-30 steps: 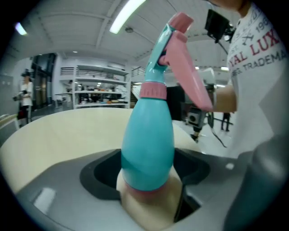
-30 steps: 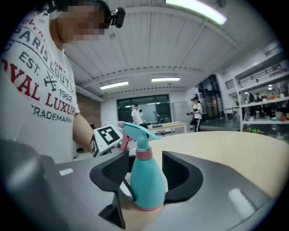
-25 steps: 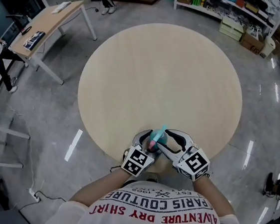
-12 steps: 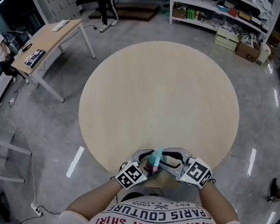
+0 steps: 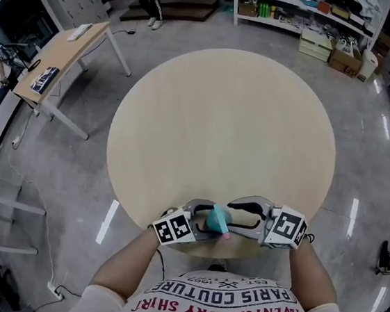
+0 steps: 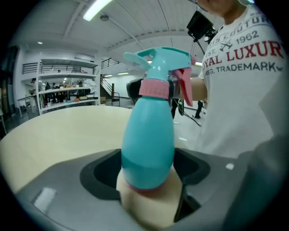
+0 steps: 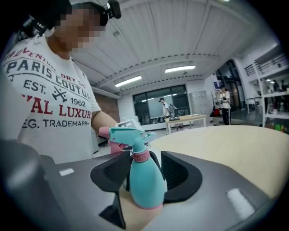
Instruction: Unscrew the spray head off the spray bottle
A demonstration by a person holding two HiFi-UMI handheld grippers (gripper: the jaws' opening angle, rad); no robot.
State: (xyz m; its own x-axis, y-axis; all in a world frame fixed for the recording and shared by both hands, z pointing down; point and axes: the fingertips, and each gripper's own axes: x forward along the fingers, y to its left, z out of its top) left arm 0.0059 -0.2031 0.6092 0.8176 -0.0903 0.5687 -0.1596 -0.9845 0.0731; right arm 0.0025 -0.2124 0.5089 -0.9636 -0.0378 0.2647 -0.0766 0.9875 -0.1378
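My left gripper (image 5: pixel 200 219) pinches the bottle (image 5: pixel 216 218) low on its body, and my right gripper (image 5: pixel 236 215) is pressed against it higher up, near the pink collar (image 6: pixel 156 88). I hold the bottle in the air over the table (image 5: pixel 220 120) edge at 6 o'clock. As I judge it, the smooth, tapering body could spin in my left jaws, so the collar never loosens. If my right grip sits below the collar, twisting does nothing. Once freed, either piece could drop past the edge. The long axis stands about upright, head (image 6: pixel 165 58) on top, nozzle (image 6: pixel 131 57) toward 12 o'clock, trigger (image 6: pixel 185 85) toward me.
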